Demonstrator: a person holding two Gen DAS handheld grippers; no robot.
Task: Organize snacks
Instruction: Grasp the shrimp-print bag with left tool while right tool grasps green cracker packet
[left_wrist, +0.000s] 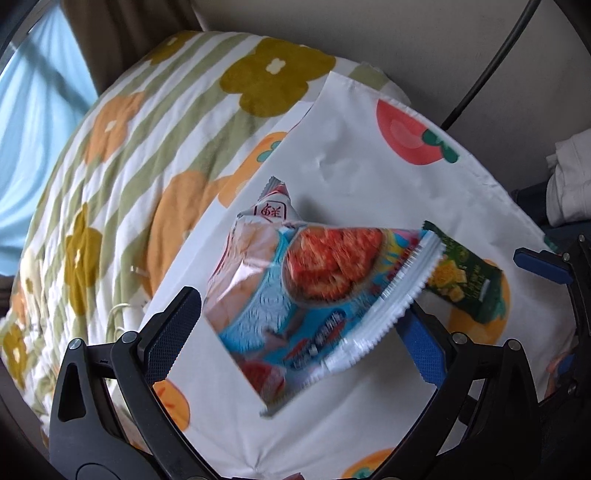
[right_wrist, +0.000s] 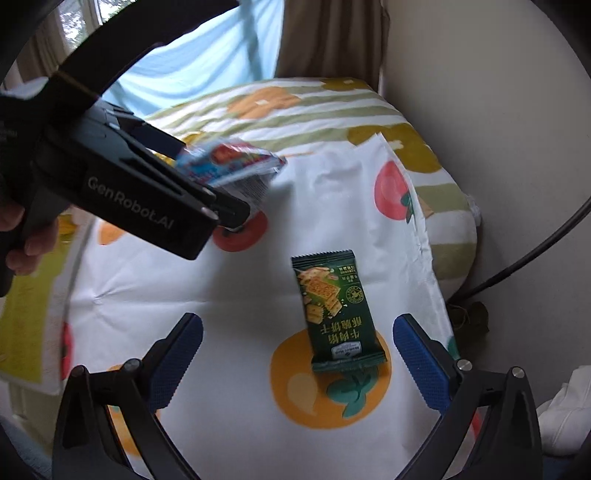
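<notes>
My left gripper stands wide apart, the blue packet loose above the cloth; my right gripper gapes over the green packet, ready to pinch.

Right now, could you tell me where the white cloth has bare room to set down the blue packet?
Free: the cloth left of the green packet, and beyond it toward the red fruit print. Crowded: around the green packet itself.
</notes>
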